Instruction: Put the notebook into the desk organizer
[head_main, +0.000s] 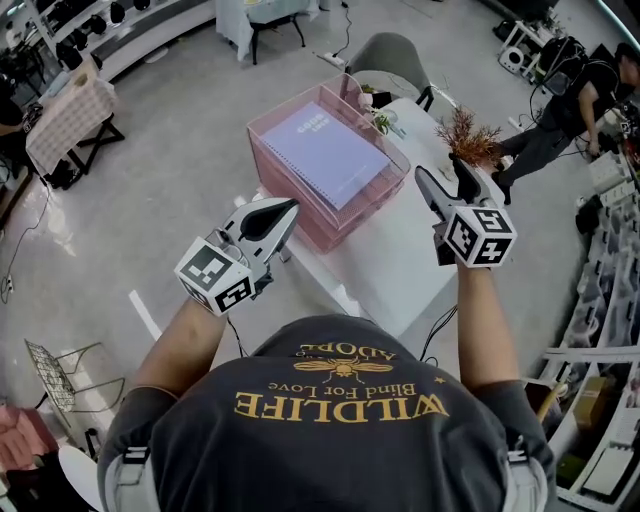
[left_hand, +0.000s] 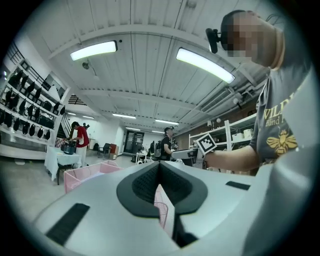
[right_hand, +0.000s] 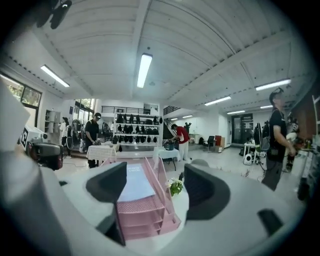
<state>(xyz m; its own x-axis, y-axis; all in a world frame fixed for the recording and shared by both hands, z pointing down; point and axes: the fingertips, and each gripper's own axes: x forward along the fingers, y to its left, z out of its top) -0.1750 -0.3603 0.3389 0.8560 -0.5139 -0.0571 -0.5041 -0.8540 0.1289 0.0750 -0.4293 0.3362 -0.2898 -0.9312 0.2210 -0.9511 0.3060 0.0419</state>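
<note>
- Pink mesh desk organizer (head_main: 312, 230) stood on the white bench (head_main: 400, 270), with the lilac notebook (head_main: 325, 152) lying flat in its top tray.
- Left tongs (head_main: 288, 208) hovered near the organizer's front corner, jaws together and empty.
- Right tongs (head_main: 441, 170) hung above the bench beside it, jaws wide apart, gripping nothing.

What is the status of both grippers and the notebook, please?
Left gripper shut, empty; right gripper open, empty. Lavender notebook lying flat in top tray of pink mesh desk organizer. Both grippers short of it, nothing between.
</note>
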